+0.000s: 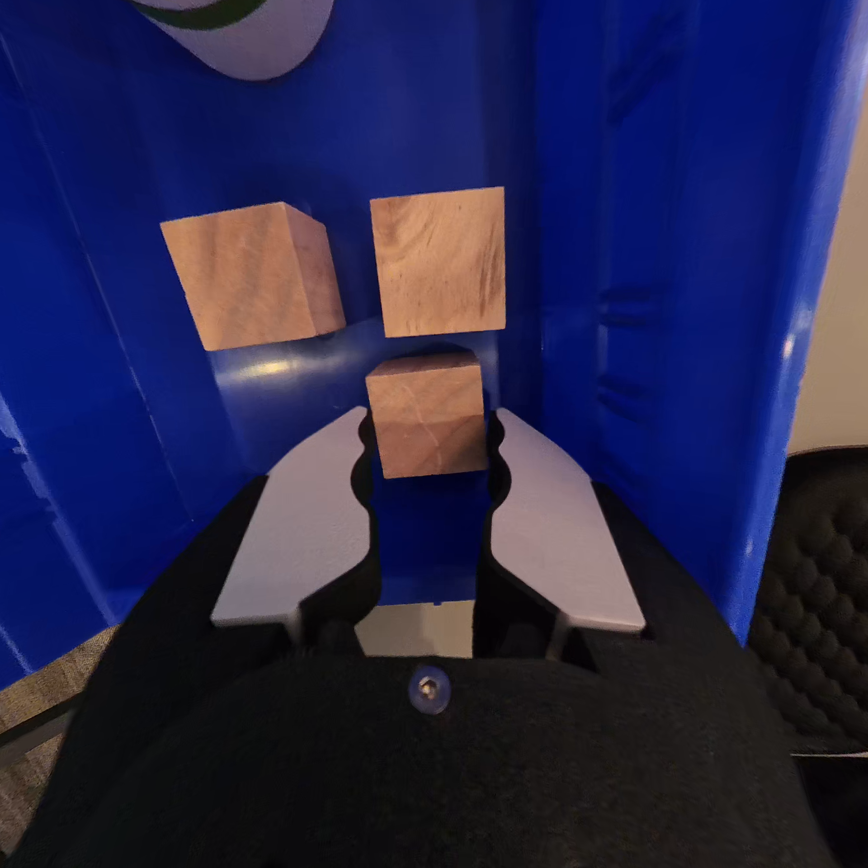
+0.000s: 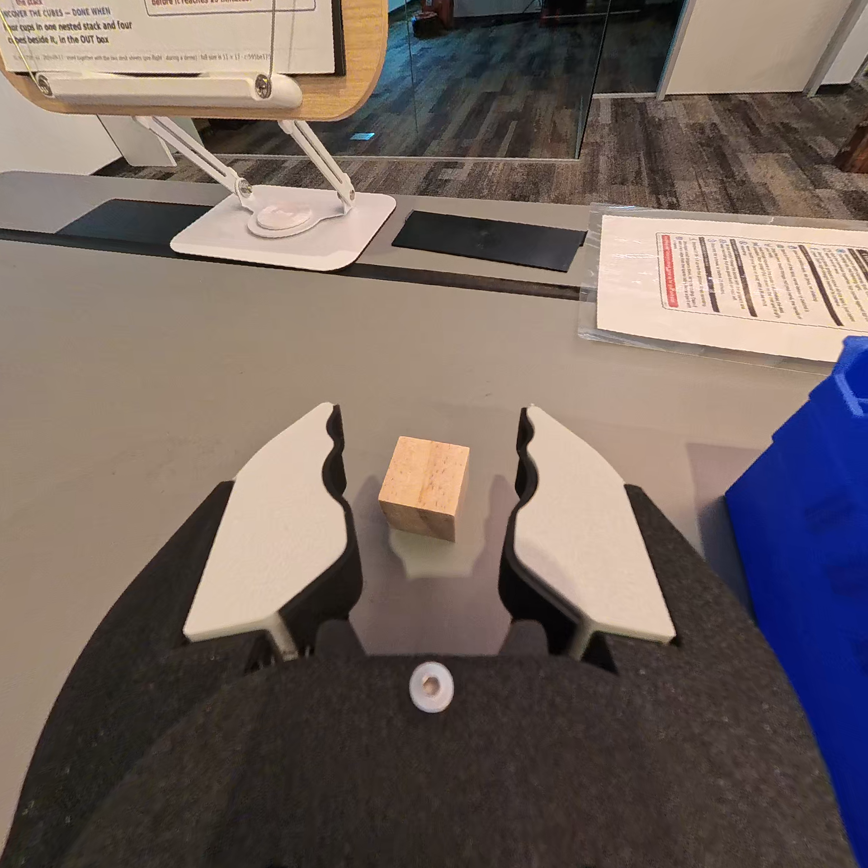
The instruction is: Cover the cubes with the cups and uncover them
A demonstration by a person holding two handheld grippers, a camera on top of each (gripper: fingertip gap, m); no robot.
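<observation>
The left gripper [image 1: 427, 439] clasps a small brown wooden cube [image 1: 426, 419] between its fingertips inside a glossy blue plastic bin [image 1: 657, 235], with two larger-looking wooden cubes [image 1: 253, 277] just beyond the tips and a white paper cup [image 1: 244, 42] farther ahead to the left. The right gripper [image 2: 430, 441] is spread wide around a pale, speckled wooden cube [image 2: 422, 488] resting untouched between the fingers on the grey tabletop [image 2: 188, 366]. Past them stand a white document stand [image 2: 282, 225] and a laminated sheet [image 2: 723, 282], then patterned carpet [image 2: 657, 141].

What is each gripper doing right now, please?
Left gripper: fingers around a wooden cube in the blue bin; grip unclear.
Right gripper: open, cube between, untouched.
</observation>
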